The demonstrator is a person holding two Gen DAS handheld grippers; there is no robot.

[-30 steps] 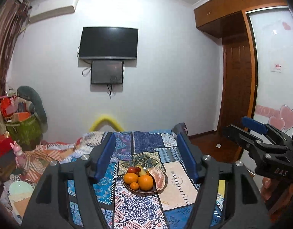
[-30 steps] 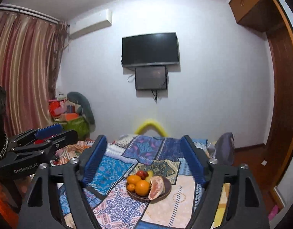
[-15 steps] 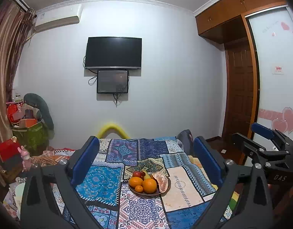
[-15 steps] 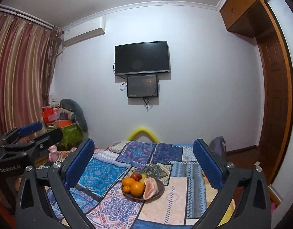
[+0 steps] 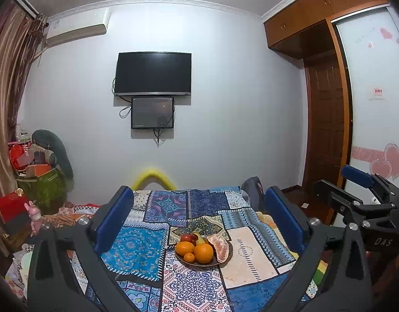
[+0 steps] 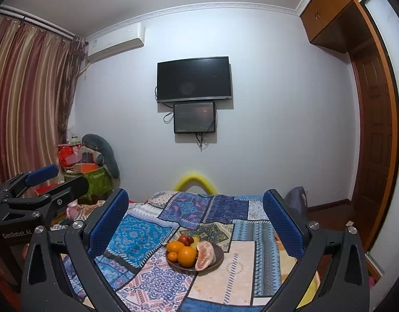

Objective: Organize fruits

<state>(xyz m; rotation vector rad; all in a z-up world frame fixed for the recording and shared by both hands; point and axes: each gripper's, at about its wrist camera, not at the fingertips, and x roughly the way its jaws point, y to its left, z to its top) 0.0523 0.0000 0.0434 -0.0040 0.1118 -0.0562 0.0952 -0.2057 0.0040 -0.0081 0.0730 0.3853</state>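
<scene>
Left wrist view showed both grippers, left and right, spread wide and empty, while ahead, between their fingers, all visible fruit sat piled in the bowl (gathered already, or awaiting sorting).

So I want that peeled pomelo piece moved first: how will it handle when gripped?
The peeled pomelo piece looks soft with exposed flesh, so it would probably bruise or tear under a hard squeeze. It leans on the large orange, which may roll once it's lifted.
</scene>
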